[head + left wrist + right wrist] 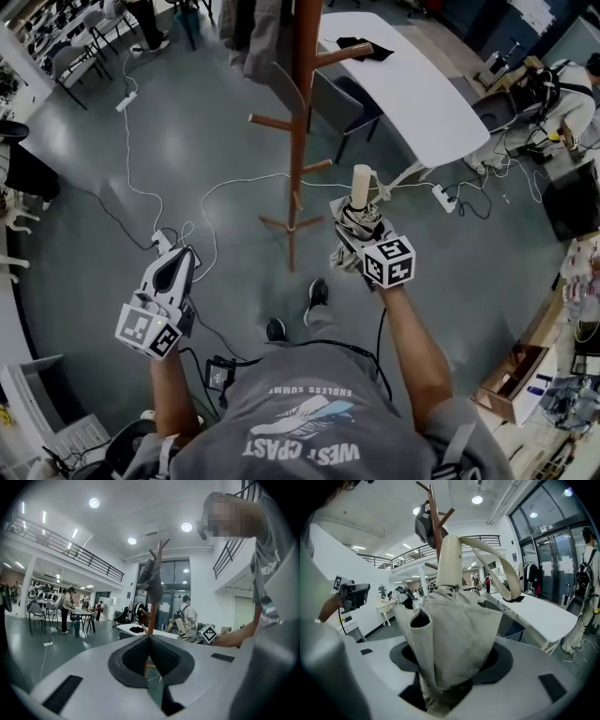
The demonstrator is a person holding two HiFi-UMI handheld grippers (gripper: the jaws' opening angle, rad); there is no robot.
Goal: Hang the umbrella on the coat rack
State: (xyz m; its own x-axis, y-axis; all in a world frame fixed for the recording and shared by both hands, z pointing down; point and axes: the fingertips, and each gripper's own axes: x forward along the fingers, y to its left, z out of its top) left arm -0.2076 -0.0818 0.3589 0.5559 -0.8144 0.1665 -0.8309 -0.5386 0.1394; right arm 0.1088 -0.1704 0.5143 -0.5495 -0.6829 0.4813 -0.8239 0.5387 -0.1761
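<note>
**Head view.**
- R: right gripper [354, 232] clenched on the folded umbrella [357, 214]. Cream handle [361, 178] is at the far end, so the long axis runs along the jaws, away from the person.
- Coat rack [300, 131]: pole stands just left of the handle, apart from it. A short peg [317, 167] juts right, near the handle tip, no contact.
- L: left gripper [174, 265] hangs low and well apart from the rack; R hand is much nearer.
- Room: white table [422, 94] and a chair behind-right of the rack, cables [225, 187] across the floor by its base. Open floor on the rack's left.

**Left gripper view.**
- Jaws pressed together, nothing between them.
- Rack pole [154, 602] is straight ahead, with a dark garment [151, 581] on an upper peg.

**Right gripper view.**
- Jaws clamp the bunched canopy low down; handle [450, 562] is upright.
- Strap loop [497, 559] arcs off to the right, free.
- Rack top [436, 513] is beyond and above the handle; table edge [534, 616] is at right.

**Judgement.** The coming move turns on lifting the loop up and left onto a bare peg; the table side is the tighter one.
</note>
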